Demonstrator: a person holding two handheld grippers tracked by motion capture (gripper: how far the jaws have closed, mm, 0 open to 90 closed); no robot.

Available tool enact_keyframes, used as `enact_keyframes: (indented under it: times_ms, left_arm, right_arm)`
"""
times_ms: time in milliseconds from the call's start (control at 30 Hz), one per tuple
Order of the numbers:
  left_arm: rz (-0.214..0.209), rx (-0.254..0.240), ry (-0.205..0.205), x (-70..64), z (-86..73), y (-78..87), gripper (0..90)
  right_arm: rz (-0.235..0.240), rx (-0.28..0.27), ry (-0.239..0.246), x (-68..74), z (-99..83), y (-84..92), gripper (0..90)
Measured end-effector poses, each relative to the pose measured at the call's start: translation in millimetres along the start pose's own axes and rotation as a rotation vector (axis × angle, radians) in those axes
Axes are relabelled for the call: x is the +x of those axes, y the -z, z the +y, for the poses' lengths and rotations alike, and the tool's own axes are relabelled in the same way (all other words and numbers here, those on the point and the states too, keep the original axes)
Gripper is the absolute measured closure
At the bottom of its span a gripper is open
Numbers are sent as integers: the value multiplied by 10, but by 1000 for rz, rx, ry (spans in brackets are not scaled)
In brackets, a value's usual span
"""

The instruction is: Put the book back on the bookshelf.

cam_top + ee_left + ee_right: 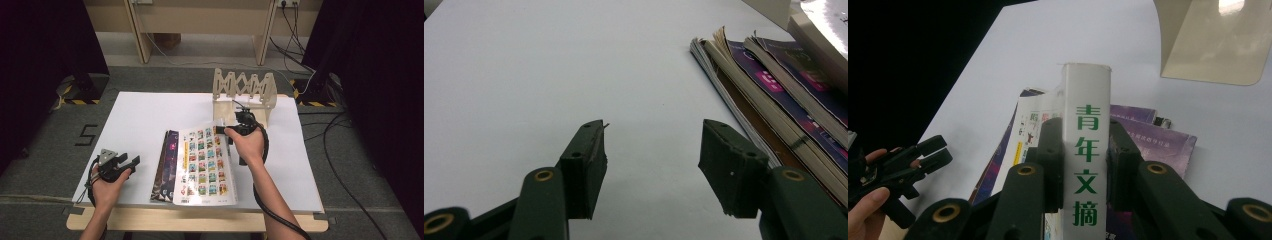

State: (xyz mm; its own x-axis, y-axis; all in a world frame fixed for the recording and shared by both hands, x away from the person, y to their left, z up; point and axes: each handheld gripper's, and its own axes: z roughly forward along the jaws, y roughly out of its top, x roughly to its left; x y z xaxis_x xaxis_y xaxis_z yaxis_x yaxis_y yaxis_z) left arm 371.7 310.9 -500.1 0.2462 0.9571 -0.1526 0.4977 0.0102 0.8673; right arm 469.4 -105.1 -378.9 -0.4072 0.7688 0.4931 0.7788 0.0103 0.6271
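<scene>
A thick magazine with a white spine (1087,95) printed in green characters is pinched between the jaws of my right gripper (1087,125). From above, its cover (205,165) shows a grid of small pictures, and my right gripper (227,131) holds its far edge tilted up. Purple-covered magazines (167,165) lie stacked beneath it. My left gripper (131,161) rests low over the white board, left of the stack, jaws wide apart. In the left gripper view nothing lies between its fingertips (654,127), and the stack's page edges (774,100) run along the right.
A white board (150,115) covers the table. A wooden zigzag rack (244,92) stands at the back, just beyond my right hand; its pale panel (1213,40) shows top right in the right gripper view. Cables trail on the floor to the right.
</scene>
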Motion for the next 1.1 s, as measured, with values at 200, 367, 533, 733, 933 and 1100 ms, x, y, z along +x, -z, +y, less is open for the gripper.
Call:
enact_keyframes:
  times_ms: [200,367,533,733,933,1100]
  left_arm:
    - [1,1,-3,-5,0,-1,432]
    - [2,-5,-3,-7,-3,2,432]
    - [4,-9,0,-5,-5,5,430]
    - [9,-13,-6,-12,-7,8,425]
    - [10,-13,-7,-13,-7,8,420]
    - [11,-14,-9,-16,-8,8,415]
  right_arm:
    - [-11,-19,13,12,42,65,743]
    - [-16,-31,16,15,67,114,743]
    - [-20,-38,20,10,83,142,743]
    - [-21,-45,19,5,98,168,743]
    - [-30,-52,31,12,118,191,743]
    - [-31,-61,36,26,148,238,743]
